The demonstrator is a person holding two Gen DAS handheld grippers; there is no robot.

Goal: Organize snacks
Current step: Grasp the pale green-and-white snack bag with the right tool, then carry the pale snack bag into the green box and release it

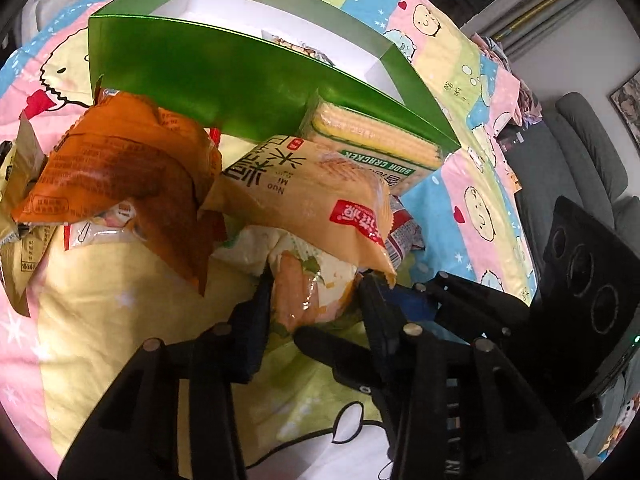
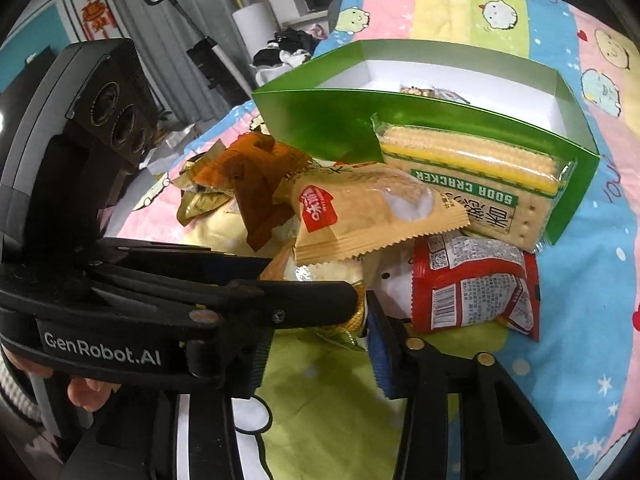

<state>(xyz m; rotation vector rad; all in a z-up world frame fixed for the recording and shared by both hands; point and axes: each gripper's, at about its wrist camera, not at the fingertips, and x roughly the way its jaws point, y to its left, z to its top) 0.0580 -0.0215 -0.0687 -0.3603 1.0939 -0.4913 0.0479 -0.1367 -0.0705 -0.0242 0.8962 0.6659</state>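
Observation:
A pile of snack packets lies on the cartoon bedspread in front of an open green box (image 1: 208, 80) (image 2: 320, 120). My left gripper (image 1: 314, 300) has its fingers around a clear pale packet with an orange print (image 1: 308, 280) at the near edge of the pile. Above it lie a beige packet with a red label (image 1: 316, 188) (image 2: 360, 208), an orange packet (image 1: 132, 156) (image 2: 256, 184) and a soda cracker pack (image 1: 384, 140) (image 2: 480, 176) leaning on the box. My right gripper (image 2: 316, 328) stands open beside a red packet (image 2: 472, 292); the left gripper crosses in front of it.
One small packet (image 1: 296, 46) (image 2: 432, 92) lies inside the box on its white floor. Gold packets (image 1: 20, 184) (image 2: 200, 200) lie at the pile's left. The bed edge, a grey sofa (image 1: 580, 152) and room clutter lie beyond.

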